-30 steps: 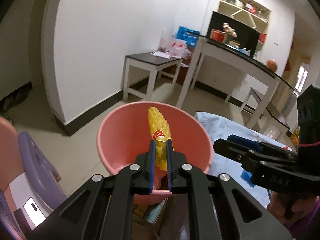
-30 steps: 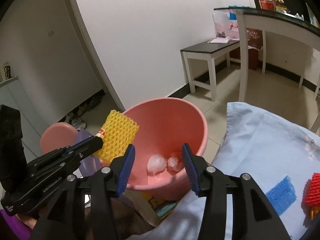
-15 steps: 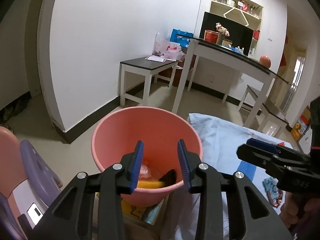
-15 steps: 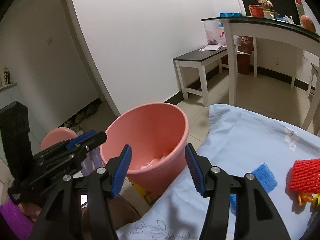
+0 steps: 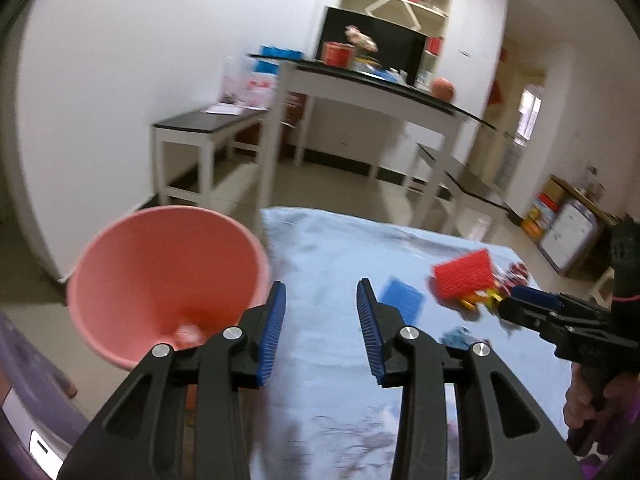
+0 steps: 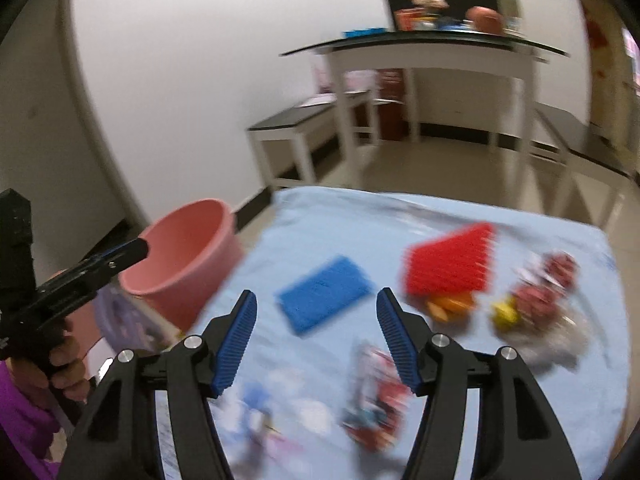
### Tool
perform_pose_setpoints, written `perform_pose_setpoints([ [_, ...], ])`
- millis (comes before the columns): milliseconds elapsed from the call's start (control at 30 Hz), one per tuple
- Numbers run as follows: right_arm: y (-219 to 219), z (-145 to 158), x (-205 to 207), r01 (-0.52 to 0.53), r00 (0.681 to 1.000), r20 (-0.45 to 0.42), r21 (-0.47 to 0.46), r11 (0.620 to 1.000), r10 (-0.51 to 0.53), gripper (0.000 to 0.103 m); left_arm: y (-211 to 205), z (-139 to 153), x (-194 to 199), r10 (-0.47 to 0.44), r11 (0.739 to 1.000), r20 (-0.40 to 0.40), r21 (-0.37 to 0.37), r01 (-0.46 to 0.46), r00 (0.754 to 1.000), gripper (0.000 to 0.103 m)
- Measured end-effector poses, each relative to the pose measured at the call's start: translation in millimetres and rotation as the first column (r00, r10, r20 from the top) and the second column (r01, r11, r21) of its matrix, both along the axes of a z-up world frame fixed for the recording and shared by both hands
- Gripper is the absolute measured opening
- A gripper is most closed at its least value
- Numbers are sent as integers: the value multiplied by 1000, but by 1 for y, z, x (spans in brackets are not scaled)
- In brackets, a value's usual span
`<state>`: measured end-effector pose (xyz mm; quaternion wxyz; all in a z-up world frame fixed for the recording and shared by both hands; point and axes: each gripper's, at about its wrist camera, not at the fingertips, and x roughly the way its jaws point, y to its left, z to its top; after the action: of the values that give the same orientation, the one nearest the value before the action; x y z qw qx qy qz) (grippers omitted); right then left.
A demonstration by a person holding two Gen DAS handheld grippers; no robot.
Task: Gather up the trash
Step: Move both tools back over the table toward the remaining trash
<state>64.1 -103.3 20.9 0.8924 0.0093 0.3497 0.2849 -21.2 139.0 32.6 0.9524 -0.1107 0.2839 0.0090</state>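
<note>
Trash left to collect sits on the pale blue cloth [image 6: 320,216] over the table. Pink bucket [image 6: 188,236] stands off the cloth's left edge, something small and pale at the bottom in the left wrist view, too blurred to name.

Both views are smeared, so positions are rough.

Left gripper [image 5: 320,332]: jaws wide, nothing between them, cloth showing in the gap. Right gripper [image 6: 316,332]: also wide and empty, and the jaws have just been opening further. It points at the blue foam net [image 6: 324,292], lying flat near the cloth's middle.

Red foam net [image 6: 448,260] lies to the right of the blue one, apart from it. Orange and yellow scraps [image 6: 448,304] sit at its near edge, touching or just beside it, I can't tell which. Dark red crumpled wrappers [image 6: 540,292] lie further right. A red and white packet [image 6: 376,396] lies close under the right jaws.

Handling, my read: both nets look like fruit-sleeve foam mesh, so very light, soft, springy, not fragile. They will squash under the pads and shouldn't slip much on ribbed rubber. Lying flat, a top-down pinch gets little purchase. I'd take the blue one at its near edge or a corner, one pad skimming the cloth, and close fully.

Risk: pinching a cloth fold along with the net. Wrappers look thin and crinkly. I'd grab those at the bunched part.
</note>
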Motion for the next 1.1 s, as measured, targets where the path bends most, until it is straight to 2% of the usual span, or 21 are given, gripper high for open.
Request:
perform_pose_setpoints([
  [100, -25, -12, 3, 54, 998, -27, -17, 998, -55, 61, -18, -7, 9, -61, 998, -23, -2, 61, 998, 37],
  [300, -51, -27, 3, 73, 995, -68, -34, 997, -75, 50, -45, -20, 26, -135, 990, -87, 20, 137, 987, 37],
  [433, -53, -37, 1, 48, 993, -106, -36, 998, -51, 41, -48, -35, 42, -158, 987, -154, -27, 155, 975, 37],
  [567, -53, -44, -1, 28, 992, -125, -20, 999, -30, 41, -51, -42, 55, -174, 985, -181, -30, 172, 968, 37],
  [767, -54, -46, -1, 6, 990, -138, -2, 1000, -6, 41, -58, -54, 83, -190, 979, -228, 22, 200, 955, 37],
  [1100, -60, -50, 1, -3, 986, -164, -6, 1000, 2, 41, -60, -93, 119, -171, 978, -327, 57, 199, 930, 37],
])
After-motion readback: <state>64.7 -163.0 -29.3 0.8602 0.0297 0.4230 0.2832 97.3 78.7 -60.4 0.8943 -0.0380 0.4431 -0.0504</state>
